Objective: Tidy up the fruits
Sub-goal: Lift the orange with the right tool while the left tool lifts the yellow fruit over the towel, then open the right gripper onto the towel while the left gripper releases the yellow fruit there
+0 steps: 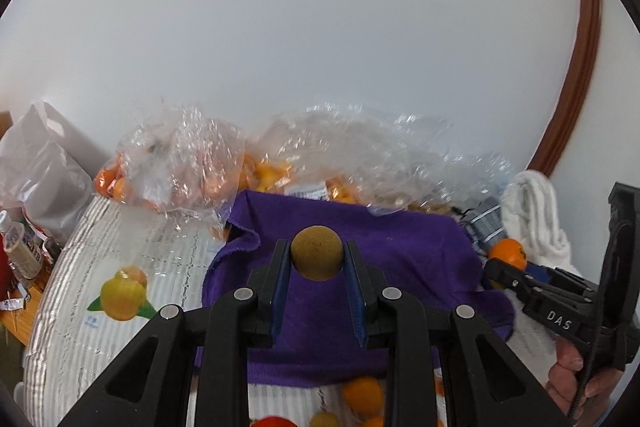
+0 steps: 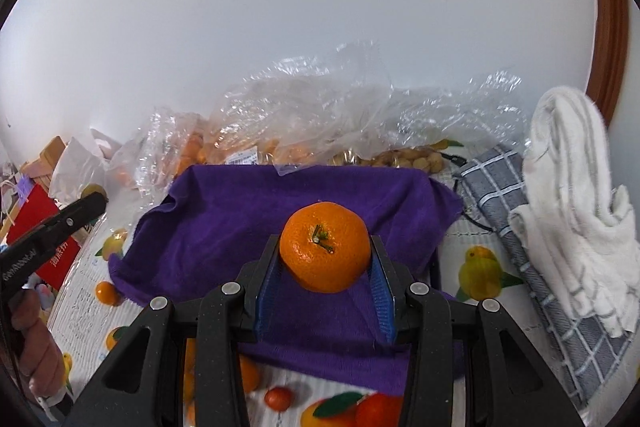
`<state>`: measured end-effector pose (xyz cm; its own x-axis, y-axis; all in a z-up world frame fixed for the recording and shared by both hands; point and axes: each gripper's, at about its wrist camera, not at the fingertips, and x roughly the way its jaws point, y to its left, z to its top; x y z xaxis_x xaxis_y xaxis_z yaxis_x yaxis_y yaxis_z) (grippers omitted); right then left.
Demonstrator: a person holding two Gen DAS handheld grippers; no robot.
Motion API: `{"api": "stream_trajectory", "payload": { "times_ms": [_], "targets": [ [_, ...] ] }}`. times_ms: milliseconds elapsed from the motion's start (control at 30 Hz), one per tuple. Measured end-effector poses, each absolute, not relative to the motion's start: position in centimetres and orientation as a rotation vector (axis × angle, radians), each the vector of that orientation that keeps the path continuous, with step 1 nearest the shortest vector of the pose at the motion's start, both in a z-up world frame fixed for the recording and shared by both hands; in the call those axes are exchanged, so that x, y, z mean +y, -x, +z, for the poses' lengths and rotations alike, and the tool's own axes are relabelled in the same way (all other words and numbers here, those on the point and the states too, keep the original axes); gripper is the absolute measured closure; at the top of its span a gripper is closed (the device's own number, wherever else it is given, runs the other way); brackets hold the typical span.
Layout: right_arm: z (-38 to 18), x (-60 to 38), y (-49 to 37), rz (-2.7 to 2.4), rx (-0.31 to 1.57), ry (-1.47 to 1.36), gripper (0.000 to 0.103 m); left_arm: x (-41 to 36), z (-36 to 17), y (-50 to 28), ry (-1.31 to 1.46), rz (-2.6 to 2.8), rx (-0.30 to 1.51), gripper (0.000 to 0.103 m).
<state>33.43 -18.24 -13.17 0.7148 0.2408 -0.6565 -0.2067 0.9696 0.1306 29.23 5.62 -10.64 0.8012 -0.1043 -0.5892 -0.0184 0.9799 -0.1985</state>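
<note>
- fruits are held one per tool: a brownish-green kiwi-like fruit (image 1: 317, 253) sits pinched between the blue pads of the left hand-held gripper (image 1: 316, 259), and a mandarin (image 2: 325, 247) is pinched in the right hand-held gripper (image 2: 325, 259).
- both fruits sit right at the fingertips, straight ahead of each camera, with the purple cloth (image 1: 360, 235) beneath and beyond them.
- the mandarin's stem faces back toward the right camera; being round, neither fruit has a long axis that matters for release.
- the relation the coming move likely turns on: the cloth lies directly below and forward of both tools, so either could lower its fruit onto it; neither looks clearly nearer.
- from the left view, the right hand-held gripper shows off to the right, its mandarin (image 1: 507, 253) just beyond the cloth's right edge.
- loose small oranges (image 2: 107, 293) lie on the fruit-printed worktop covering (image 1: 120, 267) behind and below the fingertips, near the cloth's near edge.
- clear plastic bags (image 2: 304, 115) holding more orange fruit lie ahead, past the cloth's far edge.
- a grey checked towel (image 2: 520, 227) and a white towel (image 2: 576, 211) sit to the right of the right tool.
- judged from this, sorting is under way, with both fruits not yet set down.
</note>
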Motion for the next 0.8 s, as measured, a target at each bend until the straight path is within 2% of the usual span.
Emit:
{"api": "stream_trajectory", "payload": {
  "times_ms": [300, 800],
  "targets": [
    [-17.4, -17.8, -35.9, 0.246, 0.816, -0.010, 0.061, 6.0, -16.2, -31.0, 0.193, -0.031, 0.743, 0.078],
    [-19.7, -17.0, -36.4, 0.258, 0.873, 0.026, 0.061, 5.4, -18.4, -32.0, 0.176, -0.034, 0.824, 0.078]
  ]
}}
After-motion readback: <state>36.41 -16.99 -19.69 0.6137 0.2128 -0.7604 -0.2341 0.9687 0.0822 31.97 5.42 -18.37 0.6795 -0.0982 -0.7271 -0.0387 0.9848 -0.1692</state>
